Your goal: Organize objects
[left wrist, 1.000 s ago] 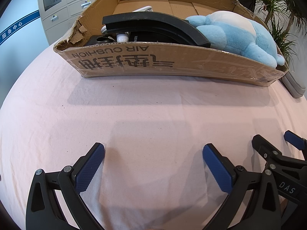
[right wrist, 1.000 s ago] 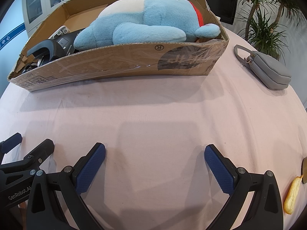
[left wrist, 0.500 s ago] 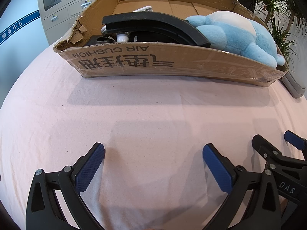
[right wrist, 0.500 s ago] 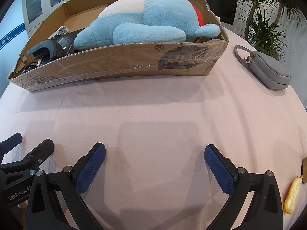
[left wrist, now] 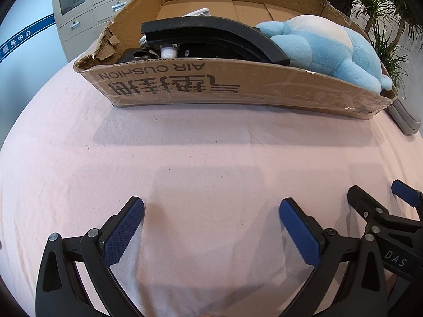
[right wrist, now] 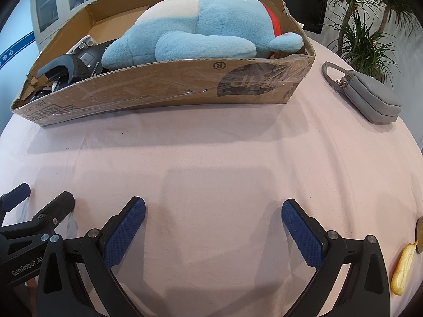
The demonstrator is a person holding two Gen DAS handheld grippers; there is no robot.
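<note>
A shallow cardboard box (left wrist: 238,84) (right wrist: 164,92) stands at the far side of the pink-covered table. Inside lie a blue plush toy (left wrist: 330,50) (right wrist: 201,37), a curved black piece (left wrist: 211,30) (right wrist: 60,64) and small white items. A grey pouch (right wrist: 370,97) rests on the cloth right of the box. My left gripper (left wrist: 211,227) hovers open over bare cloth near the front edge, holding nothing. Beside it my right gripper (right wrist: 212,229) is open too and empty. Each gripper shows at the edge of the other's view.
A yellowish bread-like piece (right wrist: 403,266) lies at the table's right front edge beside a brown object (right wrist: 419,233) cut off by the frame. Potted plants (right wrist: 362,26) stand behind the table on the right, grey cabinets (left wrist: 87,2) on the left. Pink cloth (left wrist: 211,153) spans between grippers and box.
</note>
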